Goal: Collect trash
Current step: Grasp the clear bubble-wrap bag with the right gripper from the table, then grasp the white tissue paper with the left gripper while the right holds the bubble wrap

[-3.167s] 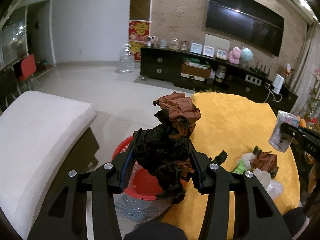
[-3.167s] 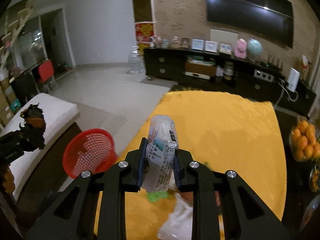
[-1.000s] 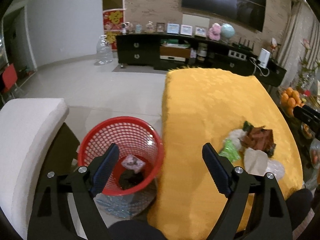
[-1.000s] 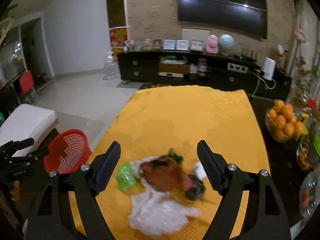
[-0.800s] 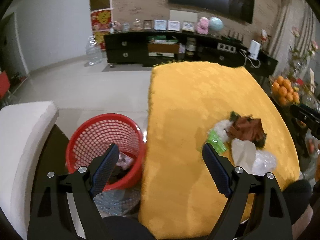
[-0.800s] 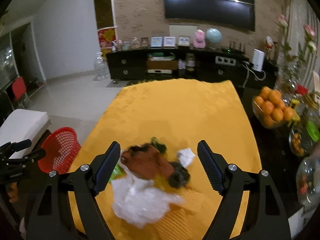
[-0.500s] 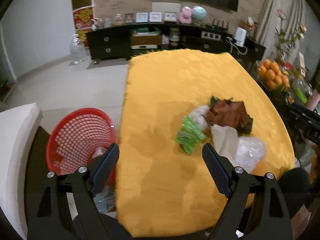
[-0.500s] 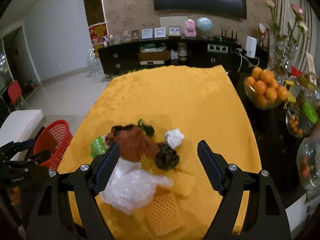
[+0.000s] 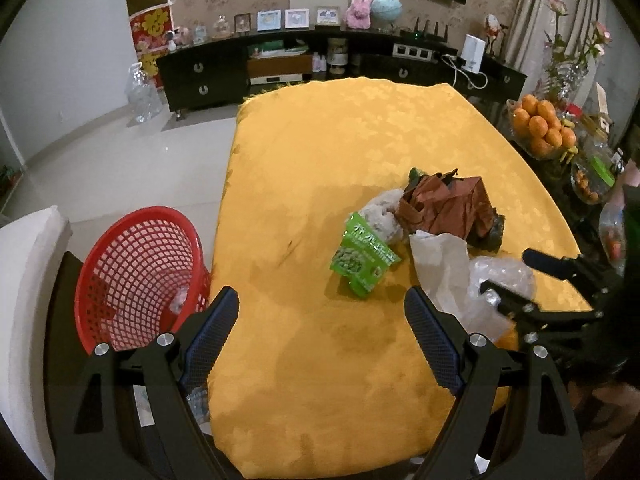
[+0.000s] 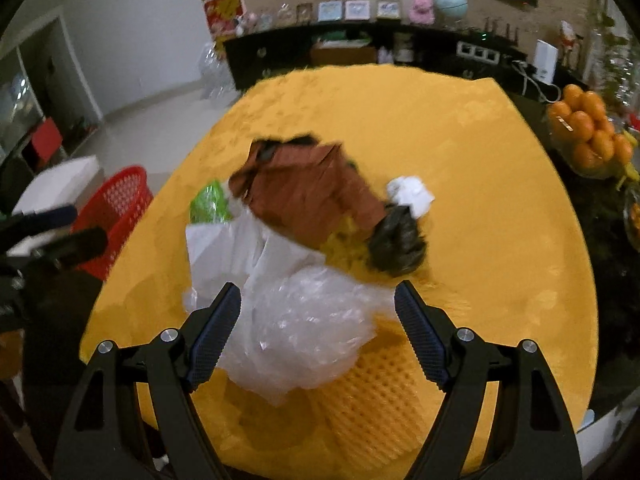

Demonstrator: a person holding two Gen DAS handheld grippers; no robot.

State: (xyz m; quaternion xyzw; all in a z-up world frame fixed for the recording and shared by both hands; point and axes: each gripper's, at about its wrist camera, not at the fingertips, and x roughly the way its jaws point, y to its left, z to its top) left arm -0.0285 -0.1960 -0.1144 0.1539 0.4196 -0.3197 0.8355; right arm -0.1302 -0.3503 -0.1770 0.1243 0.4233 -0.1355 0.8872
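— While we hover over the yellow-clothed table [image 9: 320,152], where does the trash lie relative to the crumpled brown paper bag [image 9: 444,204]?

— We see the green snack packet [image 9: 362,258] just on the near left of it, a greyish wad [image 9: 382,218] touching its left edge, and a white paper sheet [image 9: 440,268] in front of it. Clear crinkled plastic wrap [image 10: 308,320] lies nearer us than the bag, with yellow foam netting [image 10: 372,396] beside that. A dark crumpled lump [image 10: 396,240] and a small white paper ball [image 10: 410,194] sit at the bag's right end.

— And our fingers?

— Our left gripper [image 9: 322,332] is spread wide and holds nothing. Our right gripper [image 10: 318,324] is likewise splayed, its fingers either side of the plastic wrap without clamping it.

— The bin?

— The red mesh plastic basket [image 9: 136,276] stands on the floor, well left of the bag, beside the table edge.
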